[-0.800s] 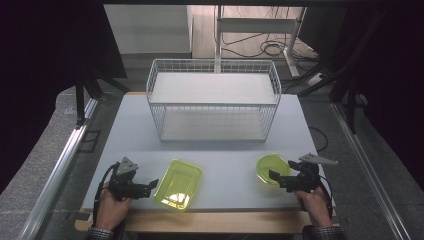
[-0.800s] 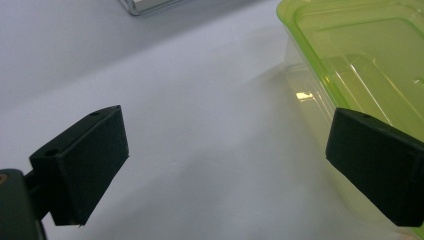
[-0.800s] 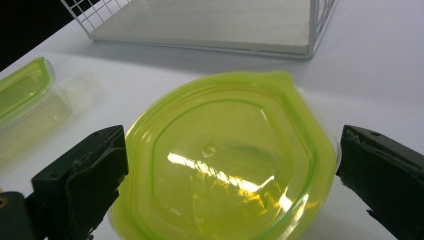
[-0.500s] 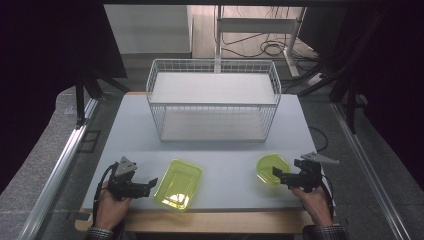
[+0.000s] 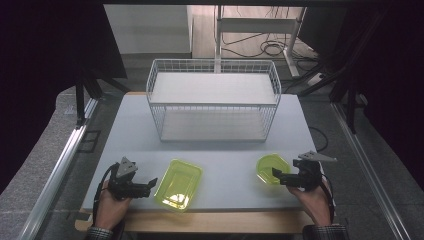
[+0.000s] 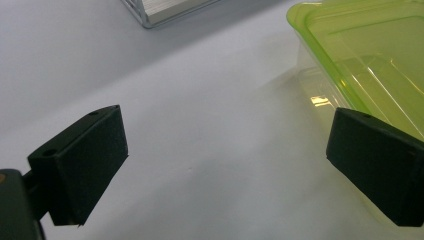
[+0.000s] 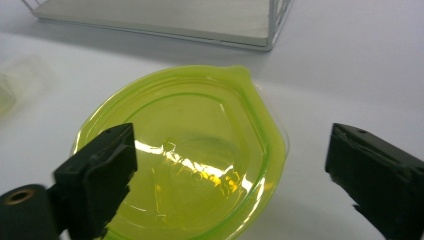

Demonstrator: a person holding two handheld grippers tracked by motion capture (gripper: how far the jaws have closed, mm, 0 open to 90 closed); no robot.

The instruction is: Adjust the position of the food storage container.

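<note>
A clear yellow-green rectangular container (image 5: 179,184) lies near the table's front edge, left of centre. My left gripper (image 5: 148,185) sits just to its left, open, with bare table between its jaws. In the left gripper view (image 6: 225,165) the container (image 6: 370,55) lies by the right-hand jaw, untouched. A yellow-green round bowl (image 5: 269,167) sits at the front right. My right gripper (image 5: 278,176) is at its near right edge, open. In the right gripper view (image 7: 230,170) one jaw hangs over the bowl (image 7: 200,150) and the other stands outside its rim, with neither pad pressing on it.
A white wire basket shelf (image 5: 212,100) with two levels stands at the middle back of the grey table (image 5: 230,150). Its lower corner (image 7: 260,42) lies just beyond the bowl. A metal rail (image 5: 60,170) runs along the table's left side.
</note>
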